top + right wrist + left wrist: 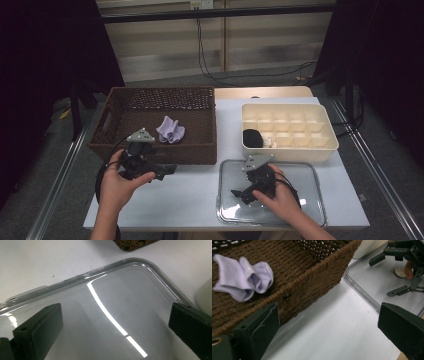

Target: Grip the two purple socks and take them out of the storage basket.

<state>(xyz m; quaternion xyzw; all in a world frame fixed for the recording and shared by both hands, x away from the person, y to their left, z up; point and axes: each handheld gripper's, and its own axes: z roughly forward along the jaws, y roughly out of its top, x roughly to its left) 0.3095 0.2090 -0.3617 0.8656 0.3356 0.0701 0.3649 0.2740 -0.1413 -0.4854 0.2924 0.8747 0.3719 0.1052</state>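
- Nearest to us in the high view, our two forearms come in from the bottom edge, each hand wrapped around a set of tongs.
- We hold the right gripper (243,192) low over the clear tray (310,210), which lies on the white table (190,195) at the near right; its jaws stand wide apart with nothing between them.
- Looking along the right gripper's own view, we see both black jaws at the bottom corners and the tray's glossy floor (120,315) between them, with a bright streak of light across it.
- We keep the left gripper (162,171) just in front of the brown woven basket (200,150), at its near wall, jaws spread wide and holding nothing.
- From the left gripper view, we see its jaws framing the basket's near corner (312,280) and a strip of bare table.
- We find the lilac sock (170,129) lying bunched on the basket floor, well apart from both sets of tongs; in the left gripper view it (244,280) sits just beyond the basket wall.
- Behind the tray we see a cream compartment box (320,145), and a black rolled item (252,138) fills one of its near-left cells.
- We cannot tell what the small pale thing beside that black item is.
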